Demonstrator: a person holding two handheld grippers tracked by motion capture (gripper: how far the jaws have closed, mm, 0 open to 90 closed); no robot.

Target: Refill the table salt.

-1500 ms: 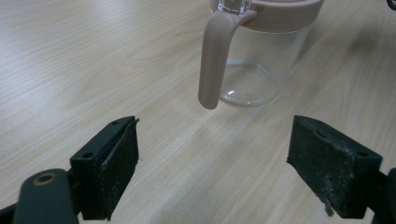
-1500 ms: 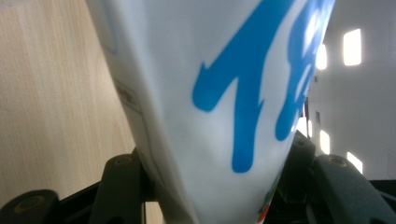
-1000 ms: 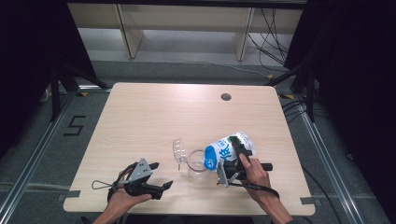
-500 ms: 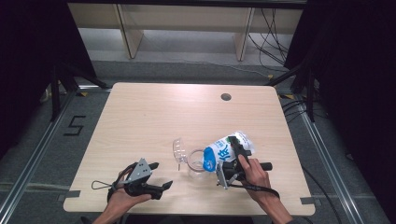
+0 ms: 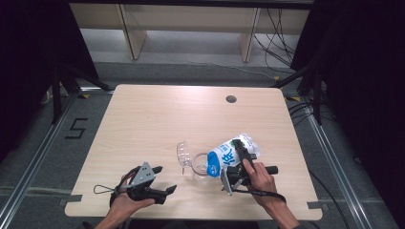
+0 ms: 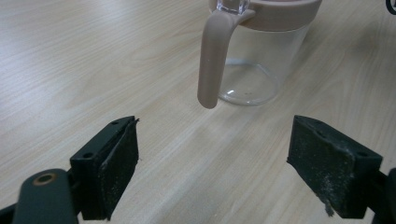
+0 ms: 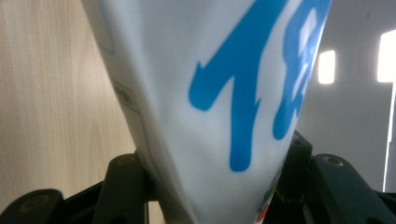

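Nothing moved; pouch (image 5: 232, 153) tilted over empty jug (image 5: 192, 161)

The left hand (image 5: 125, 199) comes in from 6 o'clock at the table's near edge, forearm angled toward 1 o'clock. Its left gripper (image 5: 165, 180) lies low and roughly level, pointing toward 2 o'clock, jaws spread wide with nothing between the pads (image 6: 116, 170). The right hand (image 5: 258, 177) enters from 5 o'clock; its right gripper (image 5: 239, 151) points toward 11 o'clock, jaws clamped on a pouch (image 5: 229, 155).
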